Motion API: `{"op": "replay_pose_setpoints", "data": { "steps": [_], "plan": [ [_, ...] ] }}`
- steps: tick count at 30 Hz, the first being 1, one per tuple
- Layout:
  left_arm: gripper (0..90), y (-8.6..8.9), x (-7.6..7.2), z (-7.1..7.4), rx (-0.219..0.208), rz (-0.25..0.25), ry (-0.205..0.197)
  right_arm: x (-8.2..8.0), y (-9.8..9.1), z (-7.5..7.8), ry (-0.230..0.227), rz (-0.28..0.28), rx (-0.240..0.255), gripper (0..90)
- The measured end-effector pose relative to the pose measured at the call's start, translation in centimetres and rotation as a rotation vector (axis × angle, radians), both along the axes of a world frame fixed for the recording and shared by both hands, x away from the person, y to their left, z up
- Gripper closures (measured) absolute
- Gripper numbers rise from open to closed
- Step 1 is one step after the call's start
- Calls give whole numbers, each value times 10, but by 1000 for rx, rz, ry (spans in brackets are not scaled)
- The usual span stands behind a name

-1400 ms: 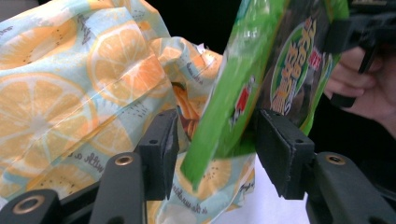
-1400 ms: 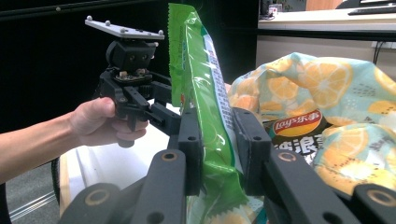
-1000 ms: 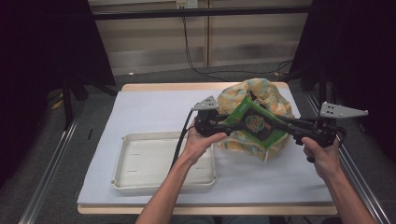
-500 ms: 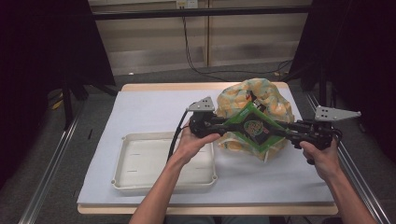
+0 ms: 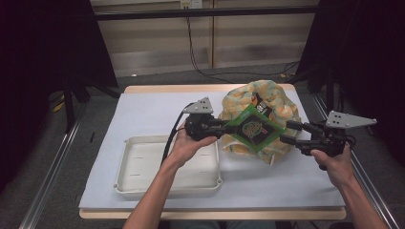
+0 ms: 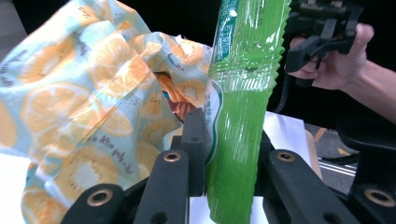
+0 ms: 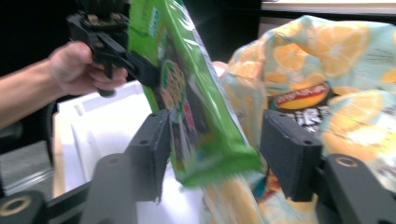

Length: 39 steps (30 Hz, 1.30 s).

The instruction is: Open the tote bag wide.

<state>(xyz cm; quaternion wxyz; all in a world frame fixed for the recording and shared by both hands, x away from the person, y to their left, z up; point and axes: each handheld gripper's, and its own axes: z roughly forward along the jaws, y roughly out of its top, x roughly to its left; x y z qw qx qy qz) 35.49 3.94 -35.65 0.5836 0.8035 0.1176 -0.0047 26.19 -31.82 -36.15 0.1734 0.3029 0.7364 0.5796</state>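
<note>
The left tongs (image 5: 224,128) pinch the green snack packet (image 5: 253,129) above the orange-print bag (image 5: 267,102); the right tongs (image 5: 286,132), just widened, straddle its right corner without gripping.

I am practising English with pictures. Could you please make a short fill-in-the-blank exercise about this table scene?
1. The left gripper is shut on the edge of a crinkly ____ plastic snack packet.
2. The soft cloth bag behind the packet is printed with slices of ____.
3. The shallow white plastic tray lies on the table, nearest the ____ gripper.
4. The right gripper has just been opening, and its jaws stand ____ around the packet's corner.

Missing words: green; orange; left; open
</note>
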Motion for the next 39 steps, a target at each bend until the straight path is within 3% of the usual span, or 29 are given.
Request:
{"op": "replay_pose_setpoints", "data": {
  "steps": [8, 9, 16, 20, 21, 27, 32, 36, 39],
  "plan": [
    [761, 31, -1, 5, 13, 47, -4, -8, -7, -8, 11, -55, -2, 339],
    [761, 41, -1, 5, 8, 56, 6, -11, -10, -8, 4, -89, -11, 308],
    [761, 68, -4, 10, 41, 92, -9, -28, -20, -9, -27, -180, -13, 201],
    [760, 79, -2, 10, 39, 100, -5, -33, -21, -17, -45, -204, -27, 129],
    [760, 86, -2, 10, 55, 106, 0, -34, -21, -18, -36, -214, -28, 110],
    [759, 105, -2, 10, 84, 134, 8, -38, -24, -25, -41, -227, -26, 82],
    [757, 130, -2, 12, 128, 168, 13, -38, -27, -30, -15, -232, -7, 48],
    [755, 145, -1, 12, 165, 205, 18, -38, -28, -32, -26, -239, -15, 40],
    [755, 157, 0, 10, 161, 219, 23, -39, -28, -35, -14, -243, -10, 48]
  ]
}}
